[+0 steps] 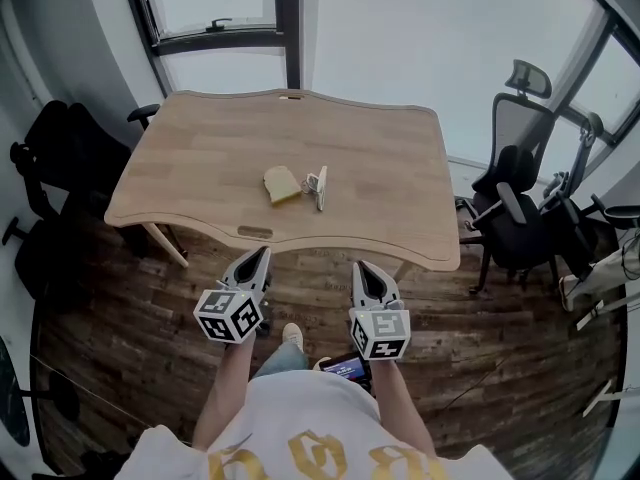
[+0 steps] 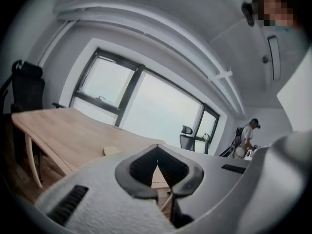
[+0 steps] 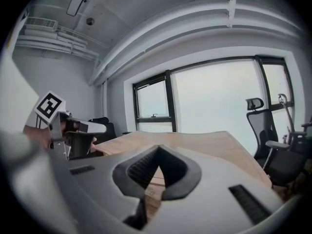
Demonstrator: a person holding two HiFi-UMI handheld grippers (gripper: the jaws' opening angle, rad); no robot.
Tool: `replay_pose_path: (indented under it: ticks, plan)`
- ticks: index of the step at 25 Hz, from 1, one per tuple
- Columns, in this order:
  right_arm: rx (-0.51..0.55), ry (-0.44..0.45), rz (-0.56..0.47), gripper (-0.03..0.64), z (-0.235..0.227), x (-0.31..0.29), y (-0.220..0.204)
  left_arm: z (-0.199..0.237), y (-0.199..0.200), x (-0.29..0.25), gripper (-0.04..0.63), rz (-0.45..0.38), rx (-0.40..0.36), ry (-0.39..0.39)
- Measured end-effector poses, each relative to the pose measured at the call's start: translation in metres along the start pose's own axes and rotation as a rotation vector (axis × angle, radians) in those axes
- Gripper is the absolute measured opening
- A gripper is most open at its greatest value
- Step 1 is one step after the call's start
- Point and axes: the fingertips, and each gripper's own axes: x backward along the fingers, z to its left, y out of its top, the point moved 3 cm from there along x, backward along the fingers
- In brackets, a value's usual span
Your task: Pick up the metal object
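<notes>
A small metal object (image 1: 318, 186) lies near the middle of the wooden table (image 1: 200, 158), right beside a yellow sponge-like piece (image 1: 283, 184). Both grippers hang in front of the table's near edge, over the floor and well short of the objects. My left gripper (image 1: 264, 254) is shut with nothing in it, its tips meeting in the left gripper view (image 2: 157, 148). My right gripper (image 1: 360, 266) is shut and empty as well (image 3: 158, 149). The yellow piece (image 2: 111, 150) shows low on the table in the left gripper view; the metal object is hidden there.
Black office chairs stand left (image 1: 60, 158) and right (image 1: 520, 198) of the table. Large windows (image 1: 220, 8) lie beyond it. A person (image 2: 246, 138) stands far off at the right. The left gripper's marker cube (image 3: 48, 105) shows in the right gripper view.
</notes>
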Motion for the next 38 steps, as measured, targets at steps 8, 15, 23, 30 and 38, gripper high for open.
replay_pose_path:
  ticks: [8, 15, 23, 30, 38]
  plan:
    - [-0.026, 0.009, 0.016, 0.011, -0.010, -0.042, -0.003, 0.021, 0.002, -0.035, 0.020, 0.025, 0.018, -0.027]
    - [0.014, -0.005, 0.084, 0.011, -0.035, -0.118, -0.001, 0.064, 0.016, -0.108, 0.020, 0.049, 0.050, -0.043]
    - [0.014, -0.055, 0.112, 0.011, -0.056, -0.205, 0.014, 0.117, 0.027, -0.190, 0.020, 0.133, -0.008, -0.052]
    - [0.035, -0.098, 0.122, 0.011, -0.066, -0.233, 0.025, 0.141, 0.035, -0.241, 0.020, 0.169, 0.018, -0.074]
    - [0.016, -0.124, 0.128, 0.011, -0.084, -0.254, 0.026, 0.144, 0.034, -0.269, 0.020, 0.206, 0.017, -0.085]
